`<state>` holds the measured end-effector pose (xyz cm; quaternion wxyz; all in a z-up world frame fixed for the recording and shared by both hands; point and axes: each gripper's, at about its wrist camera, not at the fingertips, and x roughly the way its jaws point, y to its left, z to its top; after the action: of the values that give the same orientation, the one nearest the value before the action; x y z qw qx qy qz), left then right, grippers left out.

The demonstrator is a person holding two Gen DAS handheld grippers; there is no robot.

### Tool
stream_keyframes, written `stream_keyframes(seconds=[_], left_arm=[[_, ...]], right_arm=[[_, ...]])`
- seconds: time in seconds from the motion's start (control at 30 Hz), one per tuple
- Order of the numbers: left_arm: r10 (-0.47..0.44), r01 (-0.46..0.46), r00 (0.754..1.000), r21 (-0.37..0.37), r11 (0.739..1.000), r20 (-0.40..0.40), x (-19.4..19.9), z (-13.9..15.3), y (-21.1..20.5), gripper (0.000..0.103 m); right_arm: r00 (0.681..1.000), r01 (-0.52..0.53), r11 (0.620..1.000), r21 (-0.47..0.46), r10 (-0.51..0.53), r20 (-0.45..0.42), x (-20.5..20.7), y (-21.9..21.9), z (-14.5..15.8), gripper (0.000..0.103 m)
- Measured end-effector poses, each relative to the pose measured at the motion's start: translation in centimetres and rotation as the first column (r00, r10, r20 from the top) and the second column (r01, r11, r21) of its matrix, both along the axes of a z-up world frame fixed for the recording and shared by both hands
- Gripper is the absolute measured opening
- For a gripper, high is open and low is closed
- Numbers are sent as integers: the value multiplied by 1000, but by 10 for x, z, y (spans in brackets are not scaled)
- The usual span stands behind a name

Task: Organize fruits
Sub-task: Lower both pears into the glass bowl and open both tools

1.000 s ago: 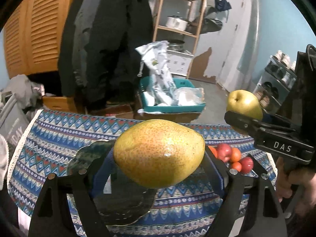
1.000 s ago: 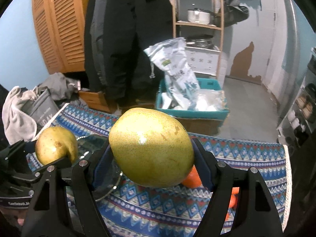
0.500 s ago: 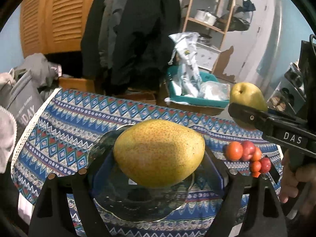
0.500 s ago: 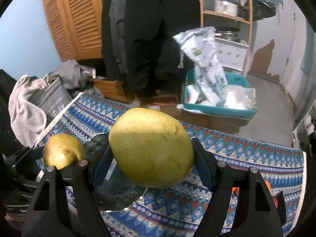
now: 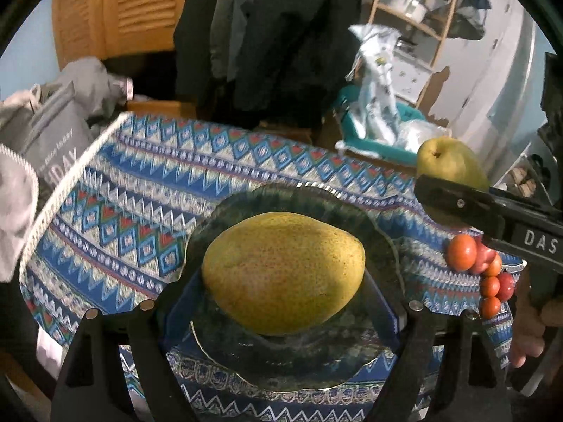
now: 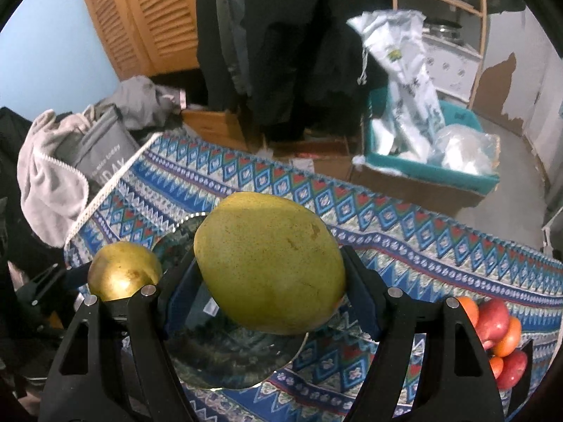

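The left claw (image 5: 283, 281) grips a pear (image 5: 283, 274) across its middle, over the glass plate (image 5: 380, 246). The right claw (image 6: 269, 270) grips a second pear (image 6: 269, 263) the same way, with the plate at its 7 o'clock, partly beneath it. Each pear is thus held in the air above the table (image 5: 147, 190), close to the plate.

Likely trouble: both pears are round and smooth-skinned, held only at the sides, so a loosened squeeze could let one roll off the shallow plate onto the cloth. The two claws are near each other; lowering both at once could knock pear against pear or claw against the plate's rim. A hard drop might chip the glass.

At 3 o'clock of the plate sits a cluster of small fruits (image 5: 484, 270), partly covered by the right claw's body, so their count is unclear. The plate's middle is hidden beneath the pears, and whether either pear touches the glass I cannot tell.
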<state>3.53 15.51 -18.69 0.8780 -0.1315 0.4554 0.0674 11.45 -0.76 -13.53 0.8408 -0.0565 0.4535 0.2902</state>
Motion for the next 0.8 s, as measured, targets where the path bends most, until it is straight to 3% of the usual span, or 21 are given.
stream_keyframes(seconds=[0.43,0.8], left_arm=[[22,-25,989,-21,999,-143,10,-50,2,86],[22,-41,964,-68,997,-265,13,-81,7,86]], right_arm=[[989,-49,997,-66,39,-141,2,18,-66,76],[978,-67,993,-102,45,-206,-1,21,-95,76]])
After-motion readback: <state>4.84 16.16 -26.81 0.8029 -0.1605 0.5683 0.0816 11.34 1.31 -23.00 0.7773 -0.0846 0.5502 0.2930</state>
